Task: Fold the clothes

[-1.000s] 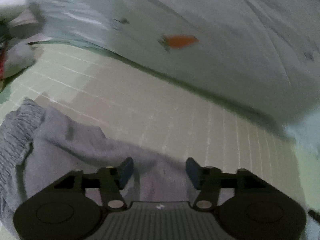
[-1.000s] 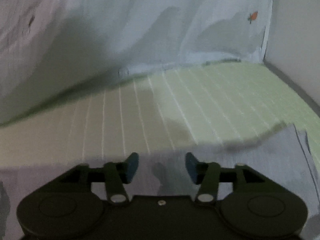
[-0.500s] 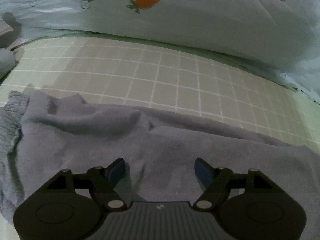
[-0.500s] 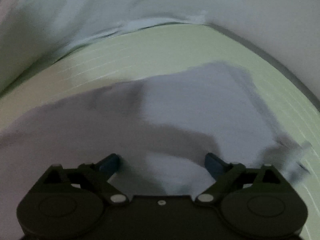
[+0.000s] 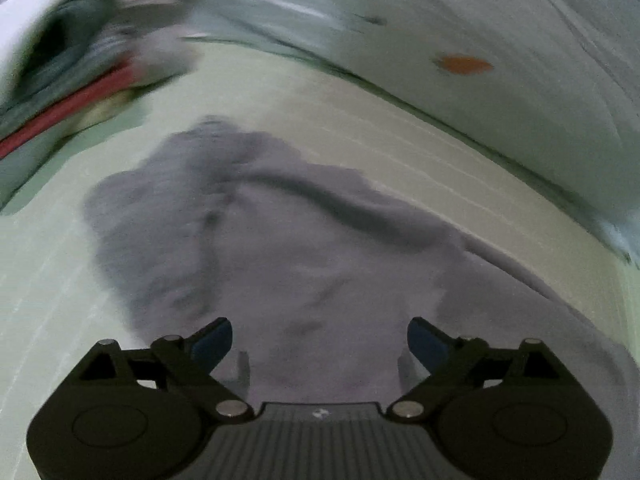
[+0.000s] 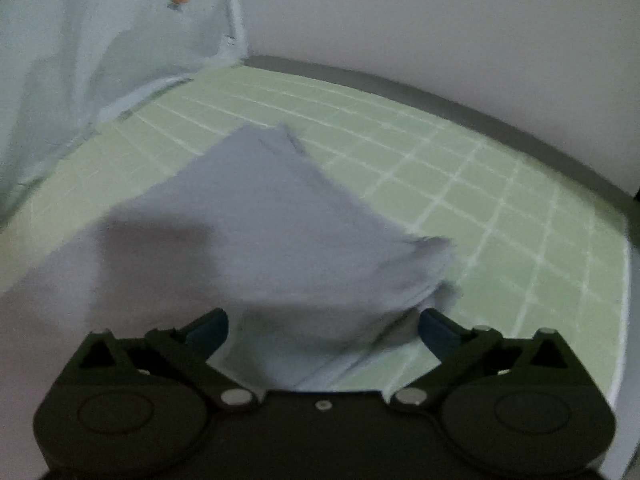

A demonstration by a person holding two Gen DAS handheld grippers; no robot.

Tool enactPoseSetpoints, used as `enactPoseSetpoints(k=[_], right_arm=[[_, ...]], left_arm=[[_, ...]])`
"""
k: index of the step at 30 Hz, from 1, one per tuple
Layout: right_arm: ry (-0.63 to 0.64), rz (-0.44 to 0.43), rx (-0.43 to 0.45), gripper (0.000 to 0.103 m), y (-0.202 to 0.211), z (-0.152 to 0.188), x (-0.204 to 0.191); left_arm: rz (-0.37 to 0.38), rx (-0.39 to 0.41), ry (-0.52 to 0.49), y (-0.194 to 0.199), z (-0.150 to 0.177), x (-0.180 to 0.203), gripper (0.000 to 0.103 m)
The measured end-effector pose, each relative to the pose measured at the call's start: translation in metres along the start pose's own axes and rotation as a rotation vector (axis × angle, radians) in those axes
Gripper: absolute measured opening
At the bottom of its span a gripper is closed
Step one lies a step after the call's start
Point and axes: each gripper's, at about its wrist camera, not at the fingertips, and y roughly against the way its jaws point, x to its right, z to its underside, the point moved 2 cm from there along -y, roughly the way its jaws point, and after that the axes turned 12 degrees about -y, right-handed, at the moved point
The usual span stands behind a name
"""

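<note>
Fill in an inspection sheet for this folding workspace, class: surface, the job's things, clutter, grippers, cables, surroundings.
Surface: green sheet with white grid lines, bare apart from the garment.
Job's things: grey garment lying rumpled; its far end in the right wrist view looks folded in layers.
Clutter: blurred heap of clothes with a red strip at the far left.
Grippers: left gripper and right gripper both opening, above the garment, pads not pressing on it.
Cables: nothing seen.
Surroundings: pale bedding with carrot print; white wall.

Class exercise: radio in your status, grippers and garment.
Left gripper and right gripper opening, pads clear. Grey garment lies on green sheet. Nothing blocking.
</note>
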Motion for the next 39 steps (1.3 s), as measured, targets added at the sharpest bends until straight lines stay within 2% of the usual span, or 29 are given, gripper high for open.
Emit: enactPoseSetpoints(k=[5, 8, 12, 16, 19, 22, 24, 26, 27, 28, 30, 34, 39], right_arm=[[0.046, -0.177, -0.034, 0.103, 0.022, 0.031, -0.040], [0.109, -0.243, -0.060, 0.103, 0.032, 0.055, -0.071], [0.188, -0.306, -0.106, 0.103, 0.043, 0.088, -0.109], [0.203, -0.344, -0.155, 0.103, 0.053, 0.116, -0.131], [0.222, -0.328, -0.152, 0.103, 0.056, 0.126, -0.142], [0.271, -0.294, -0.152, 0.103, 0.058, 0.132, -0.154], [0.310, -0.265, -0.145, 0.103, 0.060, 0.138, -0.159], [0.361, -0.239, -0.135, 0.103, 0.061, 0.142, -0.161], [0.396, -0.227, -0.133, 0.103, 0.060, 0.145, -0.163], [0.431, -0.215, -0.131, 0.103, 0.060, 0.149, -0.165], [0.420, -0.212, -0.141, 0.103, 0.061, 0.147, -0.165], [0.444, -0.203, -0.169, 0.103, 0.061, 0.145, -0.169], [0.444, -0.210, -0.150, 0.103, 0.065, 0.151, -0.167]], left_arm=[[-0.040, 0.006, 0.126, 0.009, 0.013, -0.051, 0.094], [-0.035, 0.001, 0.192, 0.003, 0.016, -0.074, 0.095], [-0.012, -0.008, 0.244, -0.013, 0.014, -0.097, 0.095], [-0.008, -0.004, 0.243, -0.030, 0.006, -0.113, 0.095], [-0.014, 0.019, 0.221, -0.038, -0.004, -0.122, 0.096], [-0.039, 0.048, 0.206, -0.042, -0.011, -0.129, 0.086], [-0.062, 0.066, 0.180, -0.043, -0.016, -0.133, 0.053], [-0.067, 0.080, 0.191, -0.042, -0.019, -0.142, 0.044], [-0.065, 0.088, 0.206, -0.042, -0.019, -0.147, 0.031], [-0.063, 0.095, 0.222, -0.041, -0.020, -0.152, 0.028], [-0.061, 0.109, 0.260, -0.041, -0.022, -0.163, 0.026], [-0.054, 0.113, 0.351, -0.038, -0.018, -0.181, 0.025], [-0.044, 0.139, 0.363, -0.027, -0.017, -0.175, 0.023]])
